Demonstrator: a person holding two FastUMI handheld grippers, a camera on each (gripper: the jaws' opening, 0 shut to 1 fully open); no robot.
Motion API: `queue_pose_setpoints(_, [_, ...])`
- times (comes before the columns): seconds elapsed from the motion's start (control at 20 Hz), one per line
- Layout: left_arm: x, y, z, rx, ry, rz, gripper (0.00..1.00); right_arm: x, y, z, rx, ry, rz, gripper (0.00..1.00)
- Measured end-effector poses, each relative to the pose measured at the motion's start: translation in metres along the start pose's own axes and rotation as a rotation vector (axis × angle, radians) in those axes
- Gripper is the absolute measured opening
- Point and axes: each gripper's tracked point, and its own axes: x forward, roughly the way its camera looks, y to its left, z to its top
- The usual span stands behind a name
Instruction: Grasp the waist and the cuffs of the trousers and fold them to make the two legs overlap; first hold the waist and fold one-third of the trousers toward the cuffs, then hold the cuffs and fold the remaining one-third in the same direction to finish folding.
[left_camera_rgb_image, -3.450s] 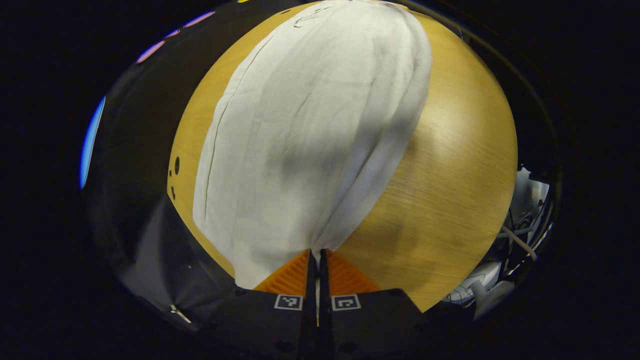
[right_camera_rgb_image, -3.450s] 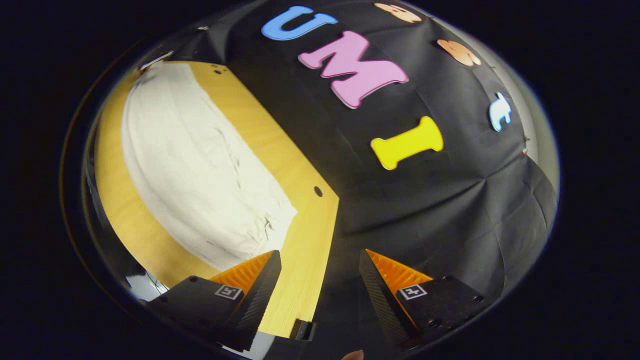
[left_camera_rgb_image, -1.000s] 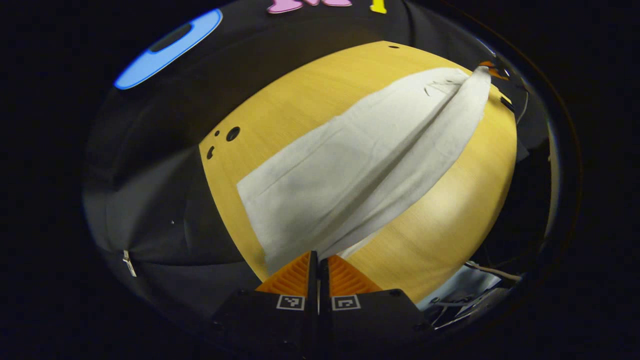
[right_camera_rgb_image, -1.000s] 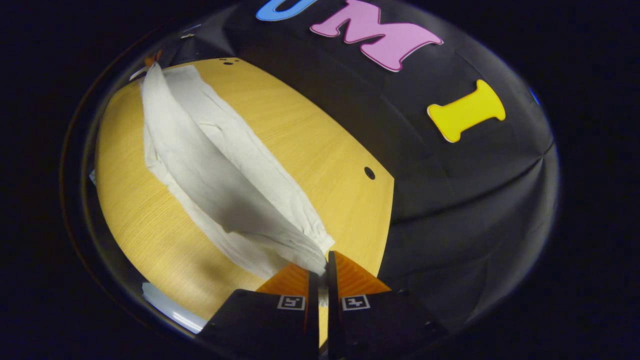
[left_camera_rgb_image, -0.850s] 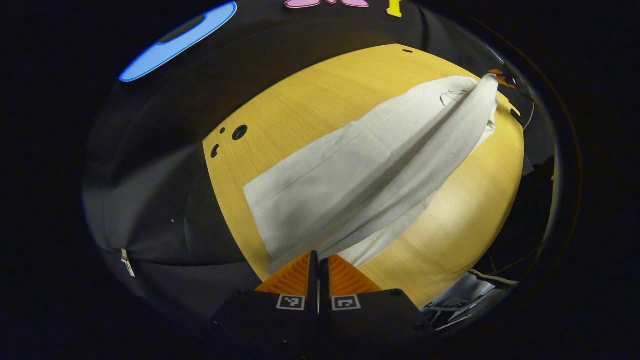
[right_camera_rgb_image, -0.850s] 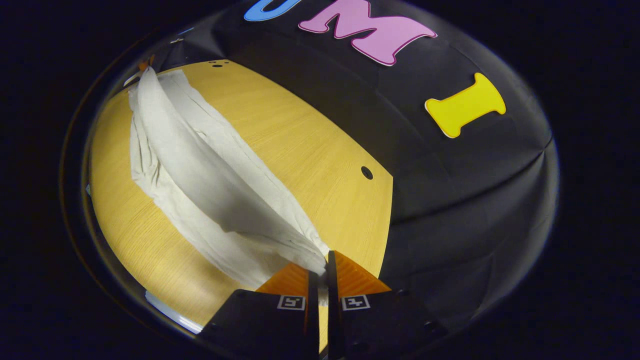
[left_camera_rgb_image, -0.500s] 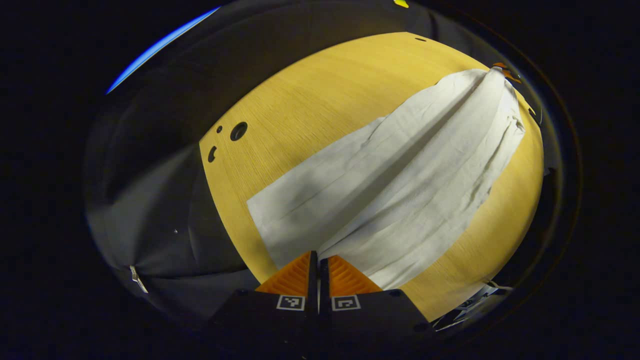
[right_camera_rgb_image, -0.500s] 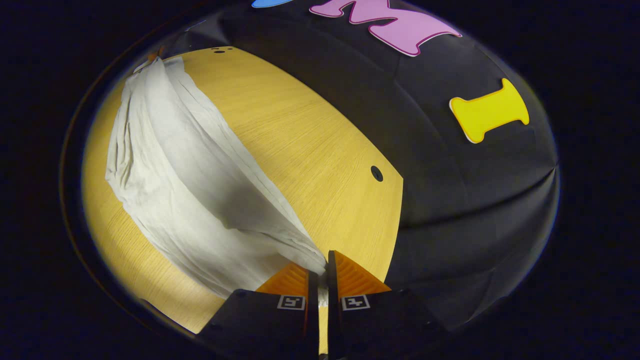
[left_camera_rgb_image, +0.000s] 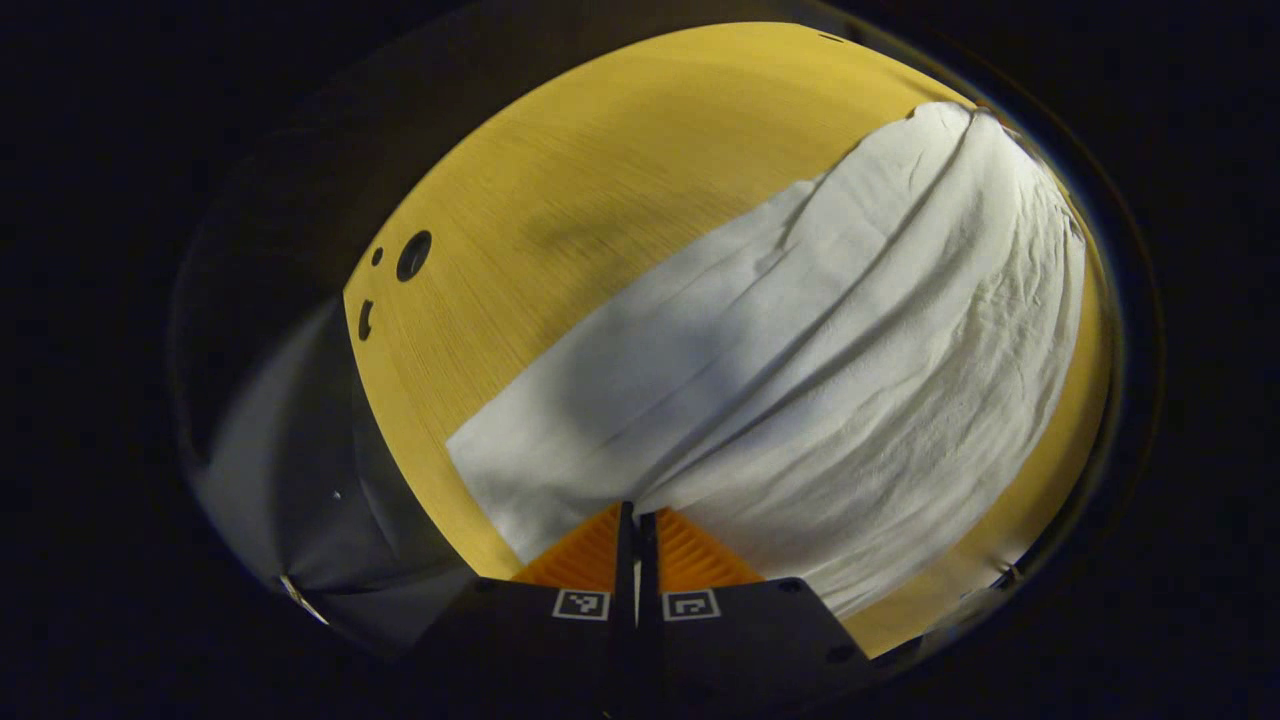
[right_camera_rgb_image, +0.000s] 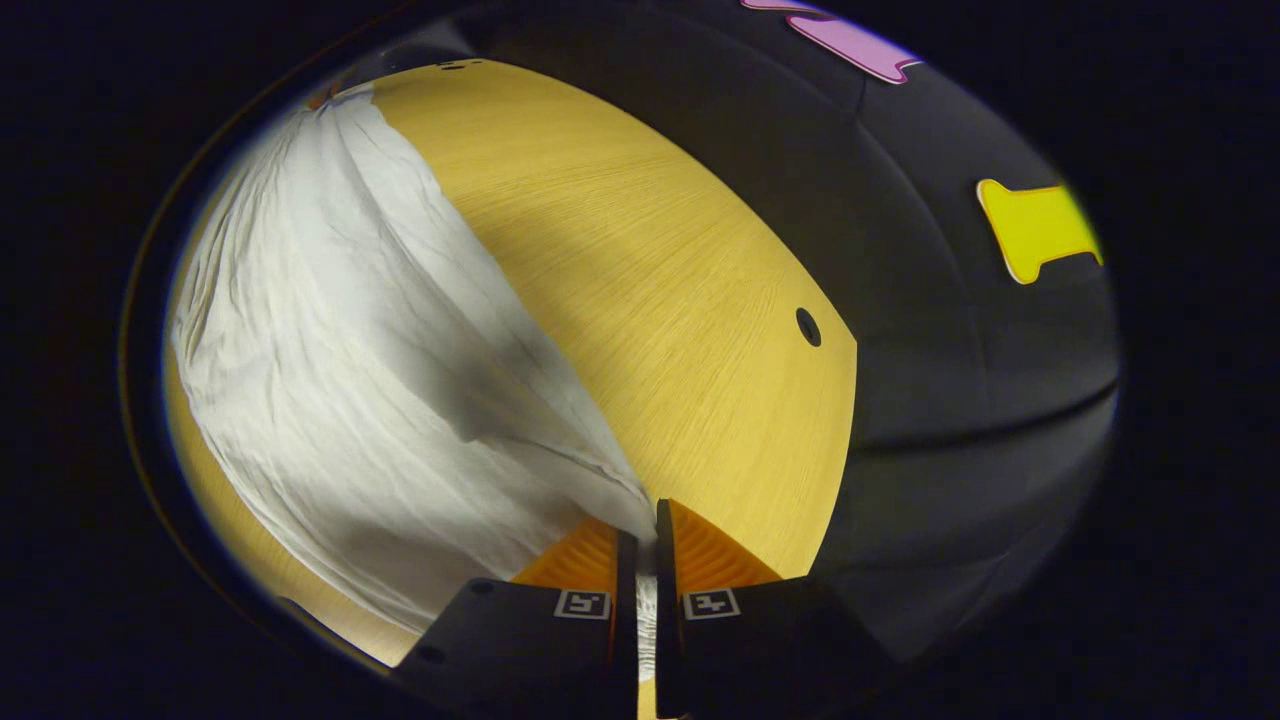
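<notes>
White trousers (left_camera_rgb_image: 800, 360) lie lengthwise on the wooden table (left_camera_rgb_image: 600, 170), with one leg drawn over the other. In the left gripper view my left gripper (left_camera_rgb_image: 634, 515) is shut on the cloth at the cuff end, low over the table's near edge. In the right gripper view the same trousers (right_camera_rgb_image: 340, 390) spread away to the upper left, and my right gripper (right_camera_rgb_image: 645, 535) is shut on the gathered waist end. The upper layer is wrinkled and casts a shadow on the layer below.
Bare table (right_camera_rgb_image: 650, 270) stretches beyond the trousers toward the black cloth wall (right_camera_rgb_image: 950, 330). Small round holes (left_camera_rgb_image: 413, 255) mark the table's corner in the left gripper view, and one hole (right_camera_rgb_image: 807, 327) in the right gripper view.
Both grippers have carried the lifted leg across and down, so the cloth now lies broad over the other leg. The right gripper, open 3.5 s ago, is now shut on the waist.
</notes>
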Motion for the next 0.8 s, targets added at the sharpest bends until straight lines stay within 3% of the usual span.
queue_pose_setpoints(0.3, [0.0, 0.001, -0.001, -0.006, -0.002, 0.003, 0.08, 0.006, 0.001, -0.001, -0.076, 0.022, -0.045, 0.21])
queue_pose_setpoints(0.4, [-0.001, 0.003, -0.001, -0.003, -0.001, 0.02, 0.09, 0.005, -0.006, -0.002, -0.1, 0.018, -0.094, 0.34])
queue_pose_setpoints(0.5, [-0.003, 0.01, -0.002, 0.011, 0.002, 0.055, 0.15, 0.003, -0.012, -0.003, -0.089, 0.021, -0.111, 0.54])
queue_pose_setpoints(0.55, [-0.001, 0.013, -0.001, 0.019, -0.004, 0.073, 0.29, 0.004, -0.014, -0.005, -0.069, 0.025, -0.113, 0.6])
queue_pose_setpoints(0.65, [-0.005, 0.025, -0.001, 0.023, -0.011, 0.138, 0.46, -0.002, -0.02, -0.005, -0.037, 0.02, -0.139, 0.64])
queue_pose_setpoints(0.7, [-0.009, 0.034, 0.002, 0.04, -0.02, 0.2, 0.64, -0.008, -0.022, -0.006, -0.033, 0.017, -0.153, 0.7])
queue_pose_setpoints(0.8, [-0.02, 0.039, -0.004, 0.059, -0.033, 0.255, 1.0, -0.023, -0.028, -0.01, -0.05, 0.018, -0.19, 0.67])
